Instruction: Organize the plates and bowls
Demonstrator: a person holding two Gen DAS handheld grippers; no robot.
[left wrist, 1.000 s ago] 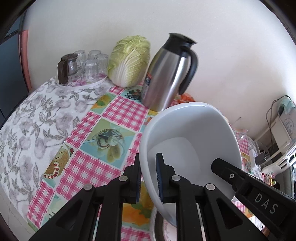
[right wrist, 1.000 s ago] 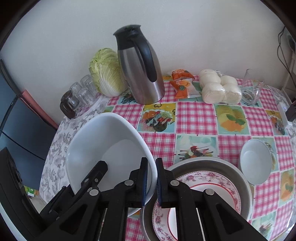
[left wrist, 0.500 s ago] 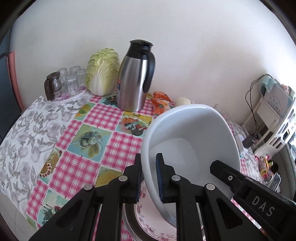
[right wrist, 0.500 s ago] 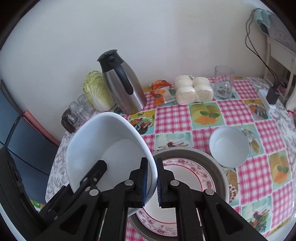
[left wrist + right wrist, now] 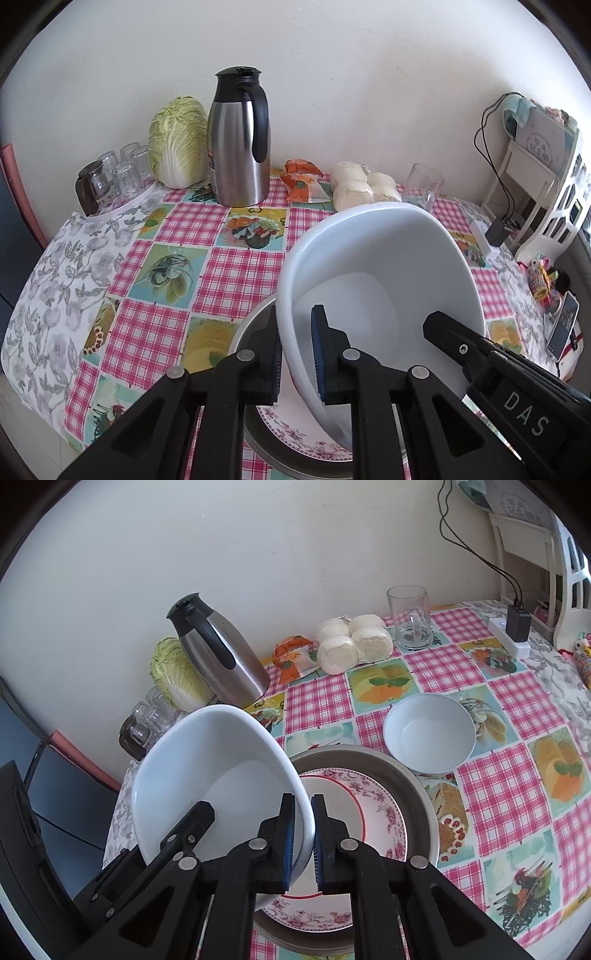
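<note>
Both grippers clamp the big white bowl's (image 5: pixel 221 771) rim, left gripper (image 5: pixel 297 354) & right gripper (image 5: pixel 303 843), tilted above a floral plate (image 5: pixel 373 812) in a metal pan (image 5: pixel 413 786). Bench (image 5: pixel 509 790) w/ pink check cloth, plain wall (image 5: pixel 332 74) behind. Small bowl (image 5: pixel 430 734) sits beside pan.

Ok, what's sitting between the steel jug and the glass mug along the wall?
An orange packet, then a bag of white buns, between the steel jug and glass mug; clearest in the right wrist view.
</note>
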